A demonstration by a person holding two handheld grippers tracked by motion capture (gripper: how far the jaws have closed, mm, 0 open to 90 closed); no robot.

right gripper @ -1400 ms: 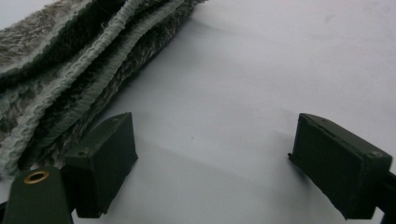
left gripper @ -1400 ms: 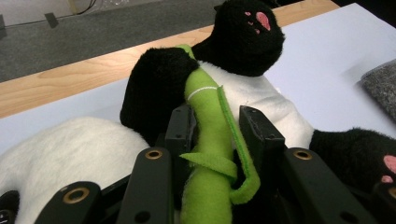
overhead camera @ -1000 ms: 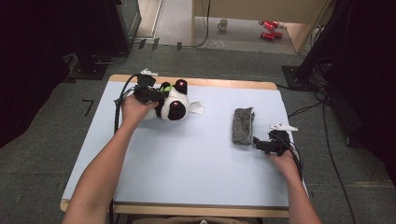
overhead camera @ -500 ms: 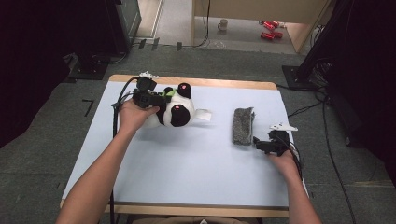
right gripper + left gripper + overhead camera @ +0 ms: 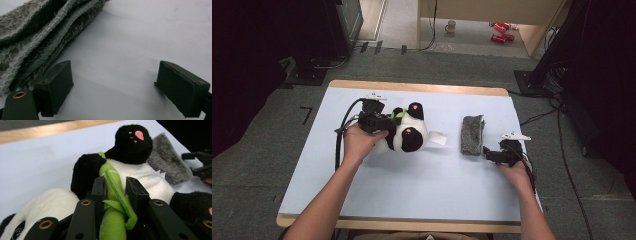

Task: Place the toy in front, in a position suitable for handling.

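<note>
Fingers point(image 5: 100, 192) of the left gripper point(image 5: 116, 195) are being seen clenched on the bright green felt strip point(image 5: 112, 187) that is worn at the neck of the black and white plush panda toy point(image 5: 140, 173); in the left gripper view the strip is being pinched between the two black pads, with the panda's white body and a black paw with a pink pad lying just behind them. In the high view the left gripper point(image 5: 382, 121) is being held at the panda's point(image 5: 408, 135) left side, and the toy is lying on the pale blue surface point(image 5: 412, 190), left of its middle and toward the far edge.

The right gripper's fingers point(image 5: 56, 85) are being kept released, with a wide gap and bare surface point(image 5: 120, 50) between them. In the right gripper view the folded grey fuzzy cloth point(image 5: 32, 40) is being shown just beside one finger; whether it is being touched cannot be told. In the high view the right gripper point(image 5: 492, 155) is being held near the surface's right edge, just beside the near end of the cloth point(image 5: 472, 135).

A white paper tag point(image 5: 438, 138) is lying between the panda and the cloth. Farther off, beyond the surface, a white mug point(image 5: 452, 25) and red cans point(image 5: 499, 31) are being seen on the floor.
</note>
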